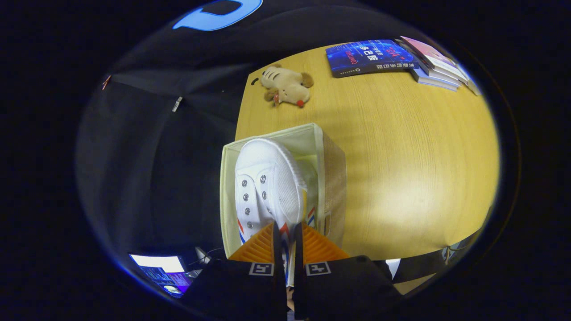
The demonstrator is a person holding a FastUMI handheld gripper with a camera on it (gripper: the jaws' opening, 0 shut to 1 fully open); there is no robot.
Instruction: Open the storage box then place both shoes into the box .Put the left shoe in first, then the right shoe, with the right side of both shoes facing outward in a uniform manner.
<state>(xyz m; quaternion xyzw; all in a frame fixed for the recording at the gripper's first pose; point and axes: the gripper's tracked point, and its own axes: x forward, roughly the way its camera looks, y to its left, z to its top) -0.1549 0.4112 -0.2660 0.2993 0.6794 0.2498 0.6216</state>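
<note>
A: Where was the shoe (267, 187)?

B: Toe pointing away, over the open storage box (332, 174) at the table's (401, 178) near corner, a second shoe (312, 196) tucked beside it!

A: And the gripper (285, 234)?

B: Clenched. Both orange fingers (256, 247) pinched the white shoe's heel end. Plush toy (286, 84) and books (401, 58) sat well beyond.
</note>
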